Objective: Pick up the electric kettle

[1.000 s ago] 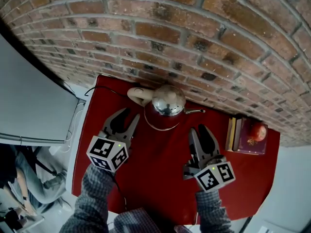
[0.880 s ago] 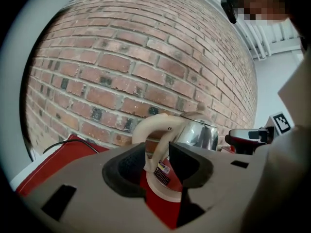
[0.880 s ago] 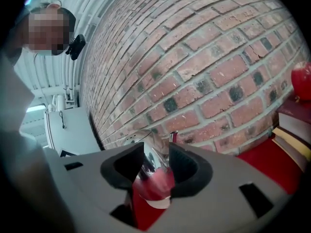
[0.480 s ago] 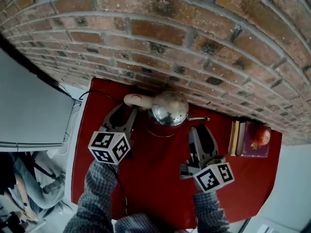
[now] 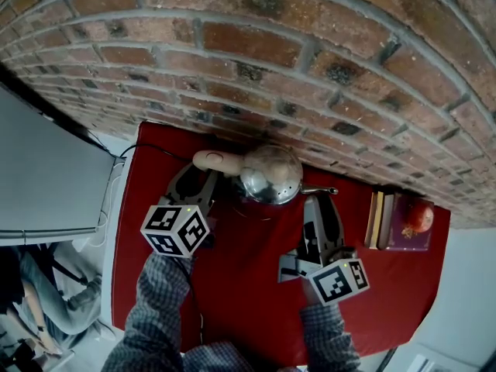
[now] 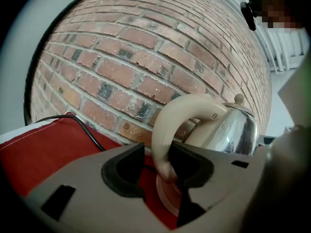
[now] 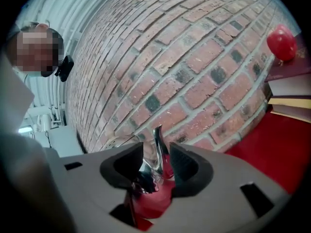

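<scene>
The electric kettle (image 5: 270, 175) stands at the back of the red table (image 5: 248, 293), against the brick wall: a chrome dome with a cream handle (image 5: 213, 160) on its left and a thin spout (image 5: 322, 191) on its right. My left gripper (image 5: 198, 181) points at the handle; its jaws have just been opening. In the left gripper view the handle (image 6: 167, 125) rises in line with the gap and the pads do not press on it. My right gripper (image 5: 322, 206) sits by the spout, its jaws just opening too. The spout (image 7: 158, 149) shows between them, untouched.
A stack of books (image 5: 387, 222) with a red fruit (image 5: 417, 215) on top lies at the table's right end. A black cord (image 5: 159, 147) runs along the back left corner. The brick wall (image 5: 310, 68) stands right behind the kettle. A seated person (image 5: 46, 285) is below left.
Both grippers have closed in on the kettle. The left one has come up to the cream handle, and the right one has edged toward the spout. Both pairs of jaws look slightly wider.
</scene>
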Available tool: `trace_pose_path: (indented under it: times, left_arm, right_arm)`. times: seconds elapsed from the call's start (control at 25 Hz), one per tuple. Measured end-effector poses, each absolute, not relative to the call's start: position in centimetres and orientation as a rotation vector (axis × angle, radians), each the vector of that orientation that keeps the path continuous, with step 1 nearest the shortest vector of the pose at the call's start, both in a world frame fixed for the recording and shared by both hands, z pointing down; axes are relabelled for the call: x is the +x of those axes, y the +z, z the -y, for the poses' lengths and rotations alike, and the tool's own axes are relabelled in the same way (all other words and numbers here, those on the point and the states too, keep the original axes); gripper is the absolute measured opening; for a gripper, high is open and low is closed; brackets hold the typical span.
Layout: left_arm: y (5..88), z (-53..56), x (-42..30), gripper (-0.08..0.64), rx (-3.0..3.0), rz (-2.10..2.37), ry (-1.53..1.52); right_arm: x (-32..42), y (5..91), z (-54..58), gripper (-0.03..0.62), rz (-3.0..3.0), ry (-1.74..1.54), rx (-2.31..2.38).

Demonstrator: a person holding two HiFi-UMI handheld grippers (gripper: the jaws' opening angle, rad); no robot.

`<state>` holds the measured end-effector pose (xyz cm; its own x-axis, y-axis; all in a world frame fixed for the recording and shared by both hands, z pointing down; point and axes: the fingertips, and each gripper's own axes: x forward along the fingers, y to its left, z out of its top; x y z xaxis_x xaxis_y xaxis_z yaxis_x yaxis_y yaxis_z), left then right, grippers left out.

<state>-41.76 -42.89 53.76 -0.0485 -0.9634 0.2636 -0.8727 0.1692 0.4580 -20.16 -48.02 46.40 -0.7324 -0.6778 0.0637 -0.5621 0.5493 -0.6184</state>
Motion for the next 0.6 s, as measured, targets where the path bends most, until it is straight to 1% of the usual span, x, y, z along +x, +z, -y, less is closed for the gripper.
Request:
trace_pose_path:
  times: [0.28,0.4,0.48,0.56,0.6]
  left_arm:
    - [53.7,43.4,-41.9,0.153,1.746,1.950,-0.253]
    - [53.6,43.5,-41.8,0.150,1.770,1.946,-0.266]
    - [53.5,43.5,-41.7,0.143,1.786,1.947,-0.267]
    - [53.5,43.5,-41.6,0.129,1.796,1.945,-0.271]
    - [53.5,43.6,-41.6,0.123,1.799,1.944,-0.273]
  right_arm:
    - [-20.9,48.1,49.6,0.175,-2.524,-1.007,-1.080]
    - [-20.7,48.6,49.8,0.201,-2.453,-1.033,-1.067]
    - [-20.8,48.6,49.7,0.197,-2.403,-1.060,-1.038]
    - [-20.9,48.4,49.6,0.169,-2.372,-1.072,-1.020]
    - [-20.9,48.4,49.6,0.169,-2.372,-1.065,-1.020]
